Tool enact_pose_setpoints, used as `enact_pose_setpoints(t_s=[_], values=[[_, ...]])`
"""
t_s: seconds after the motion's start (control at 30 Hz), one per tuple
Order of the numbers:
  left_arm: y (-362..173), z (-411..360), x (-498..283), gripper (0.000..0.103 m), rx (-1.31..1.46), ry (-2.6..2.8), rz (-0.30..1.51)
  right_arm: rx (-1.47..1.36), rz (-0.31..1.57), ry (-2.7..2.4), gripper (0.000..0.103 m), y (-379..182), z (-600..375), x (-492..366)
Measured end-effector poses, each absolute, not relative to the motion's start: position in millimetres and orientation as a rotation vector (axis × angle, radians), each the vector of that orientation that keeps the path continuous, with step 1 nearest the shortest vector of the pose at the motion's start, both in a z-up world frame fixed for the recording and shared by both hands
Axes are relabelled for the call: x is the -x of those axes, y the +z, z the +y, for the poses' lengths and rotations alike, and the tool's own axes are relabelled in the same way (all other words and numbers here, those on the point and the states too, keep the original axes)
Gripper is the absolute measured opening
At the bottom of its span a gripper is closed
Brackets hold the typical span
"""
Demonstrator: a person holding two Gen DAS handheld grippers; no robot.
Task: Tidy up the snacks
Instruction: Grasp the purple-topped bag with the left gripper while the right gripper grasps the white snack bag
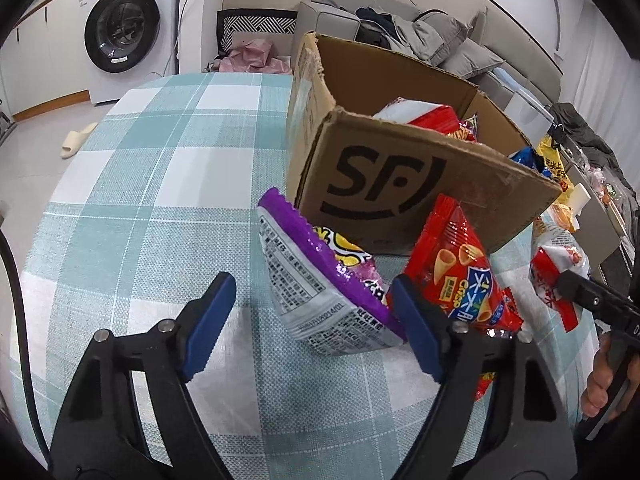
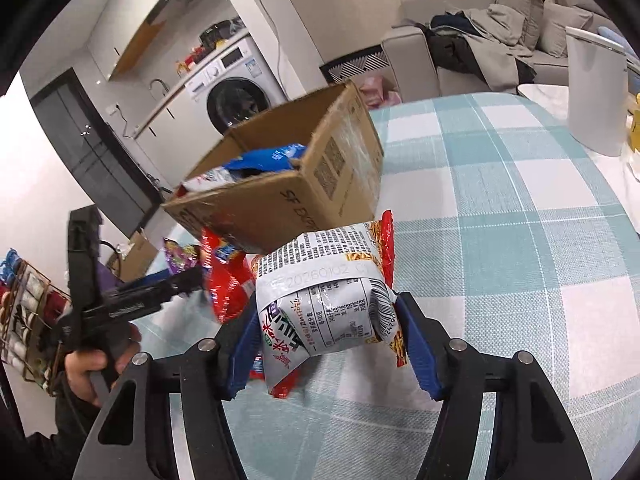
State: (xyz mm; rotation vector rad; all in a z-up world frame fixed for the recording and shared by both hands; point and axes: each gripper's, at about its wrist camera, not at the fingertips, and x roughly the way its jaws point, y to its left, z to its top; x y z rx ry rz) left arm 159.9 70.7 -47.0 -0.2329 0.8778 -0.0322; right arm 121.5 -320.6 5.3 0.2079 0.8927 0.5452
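Blue-padded fingers of the left tool (image 1: 312,320) stand apart around a purple snack bag (image 1: 320,280); the right-hand pad touches the bag's edge, the other is clear of it, so nothing is gripped yet. That bag leans tilted on the checked bench (image 1: 152,200), just beside a red snack bag (image 1: 460,276) and in front of the cardboard box (image 1: 400,184), which already holds several packets.

On the other side, the right tool (image 2: 326,332) is closed on a white and red packet (image 2: 324,300), both pads pressing its sides so the film buckles, and it looks lifted off the bench (image 2: 500,220).

These bags look light, air-filled and crinkly, with slick film and brittle contents. A gentle squeeze across the puffed middle or the crimped seam should hold best; a hard pinch would likely crush what is inside.
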Motion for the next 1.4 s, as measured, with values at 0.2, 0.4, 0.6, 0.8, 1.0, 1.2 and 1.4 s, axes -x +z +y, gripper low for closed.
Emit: enact_pose_setpoints(t_s=[0.2,0.4,0.6,0.8,1.0,1.2,1.4], values=[[-50.2,68.8,-158.3,0.048,0.224,-0.025,0.88,-0.172,0.898,0.526,0.066,6.7,-316.6,-118.5],[-49.6,71.2,-148.5,0.046,0.22,-0.014,0.857,-0.176,0.893,0.528,0.066,6.6,-317.9,-120.2],[-41.1,69.5,-133.4,0.046,0.201,-0.019,0.827,-0.18,0.885,0.531,0.066,7.2,-318.9,-117.8],[-29.3,68.7,-119.0,0.046,0.193,-0.018,0.791,-0.179,0.869,0.537,0.066,12.1,-318.1,-115.2],[-15.8,64.2,-104.9,0.046,0.18,-0.021,0.756,-0.173,0.848,0.54,0.066,17.7,-317.5,-111.5],[1.6,57.6,-93.6,0.046,0.163,-0.03,0.723,-0.167,0.829,0.542,0.066,23.9,-315.1,-109.5],[16.9,56.1,-89.2,0.046,0.165,-0.041,0.696,-0.157,0.815,0.549,0.066,31.5,-311.6,-107.8]])
